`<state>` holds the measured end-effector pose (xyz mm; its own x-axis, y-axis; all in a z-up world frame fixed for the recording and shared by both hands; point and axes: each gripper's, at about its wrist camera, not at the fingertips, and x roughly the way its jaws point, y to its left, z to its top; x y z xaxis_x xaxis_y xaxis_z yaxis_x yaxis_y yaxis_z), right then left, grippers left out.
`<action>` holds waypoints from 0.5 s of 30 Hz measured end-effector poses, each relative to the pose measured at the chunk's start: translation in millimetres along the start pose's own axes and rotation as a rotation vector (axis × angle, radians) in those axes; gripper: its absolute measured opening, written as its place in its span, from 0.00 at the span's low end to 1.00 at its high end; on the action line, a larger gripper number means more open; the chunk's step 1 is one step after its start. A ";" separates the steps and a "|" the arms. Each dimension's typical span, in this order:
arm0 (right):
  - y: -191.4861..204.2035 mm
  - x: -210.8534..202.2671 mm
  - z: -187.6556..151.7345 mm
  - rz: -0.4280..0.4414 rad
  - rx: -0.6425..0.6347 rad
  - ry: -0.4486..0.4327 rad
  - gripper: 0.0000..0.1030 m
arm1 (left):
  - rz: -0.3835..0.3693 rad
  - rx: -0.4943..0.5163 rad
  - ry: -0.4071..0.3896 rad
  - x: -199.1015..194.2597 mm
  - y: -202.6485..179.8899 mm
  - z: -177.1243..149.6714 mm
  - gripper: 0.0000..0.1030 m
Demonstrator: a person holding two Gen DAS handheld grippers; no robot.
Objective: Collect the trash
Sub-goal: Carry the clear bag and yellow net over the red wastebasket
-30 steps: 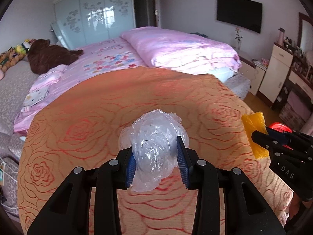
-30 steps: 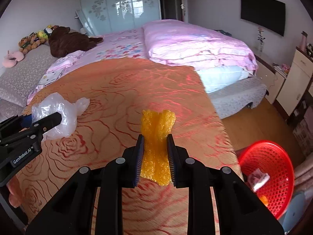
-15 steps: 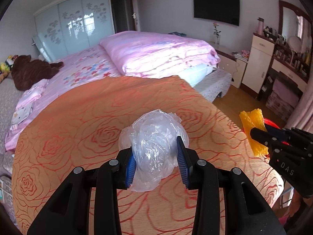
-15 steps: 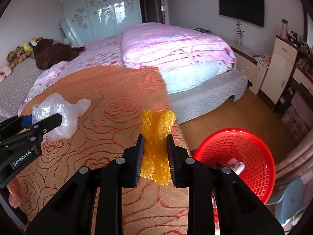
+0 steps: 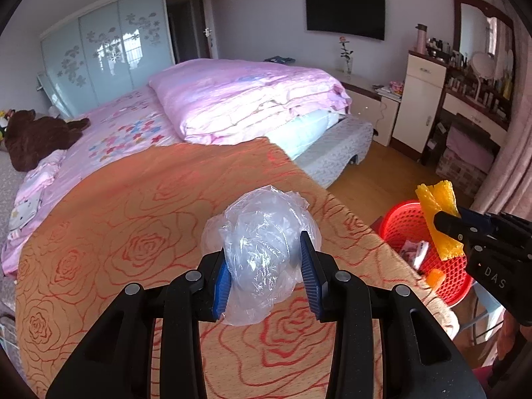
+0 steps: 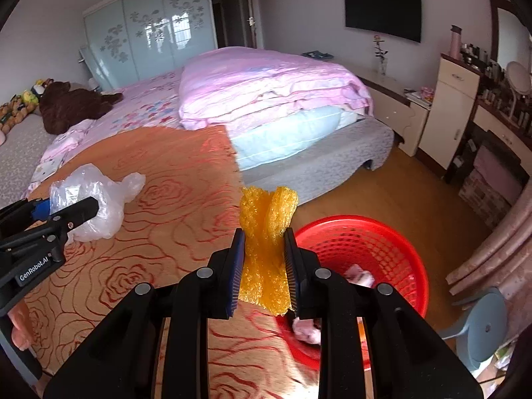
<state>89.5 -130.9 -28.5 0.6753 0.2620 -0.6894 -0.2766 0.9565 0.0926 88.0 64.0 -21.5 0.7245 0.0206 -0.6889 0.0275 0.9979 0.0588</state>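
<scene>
My left gripper (image 5: 267, 271) is shut on a crumpled clear plastic bag (image 5: 262, 239), held above the orange rose-patterned cloth (image 5: 133, 232). My right gripper (image 6: 264, 266) is shut on a strip of yellow foam wrap (image 6: 266, 232), at the cloth's right edge and just left of a red mesh basket (image 6: 382, 242) on the floor. The basket holds a few scraps. In the left wrist view the right gripper (image 5: 447, 224) with the yellow wrap (image 5: 437, 206) hangs over the basket (image 5: 404, 216). In the right wrist view the left gripper (image 6: 69, 211) with the bag (image 6: 99, 193) is at far left.
A bed with a folded pink quilt (image 6: 266, 83) lies beyond the cloth. A brown plush toy (image 6: 73, 103) rests at the back left. Cabinets and a dressing table (image 6: 465, 106) line the right wall. A pale blue stool (image 6: 482, 322) stands right of the basket on the wooden floor.
Both grippers have swung to the right with their loads still held. The red basket has come into view close under the right gripper, and more of the floor shows.
</scene>
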 end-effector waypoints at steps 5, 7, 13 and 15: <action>-22.5 -8.3 0.3 -0.037 0.027 -0.017 0.23 | -0.025 0.025 -0.006 2.4 -20.1 8.8 0.34; -28.9 -10.6 0.9 -0.053 0.035 -0.022 0.23 | -0.036 0.036 -0.007 3.7 -28.9 12.3 0.34; -57.9 -17.9 -4.6 -0.096 0.068 -0.028 0.23 | -0.074 0.055 -0.009 5.7 -55.0 19.3 0.34; -63.0 -18.6 -6.8 -0.102 0.078 -0.027 0.23 | -0.082 0.064 -0.012 5.4 -61.4 19.7 0.34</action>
<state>89.7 -196.9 -26.4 0.7153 0.1651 -0.6790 -0.1519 0.9852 0.0795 103.8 1.6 -14.6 0.7260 -0.0618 -0.6850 0.1308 0.9902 0.0493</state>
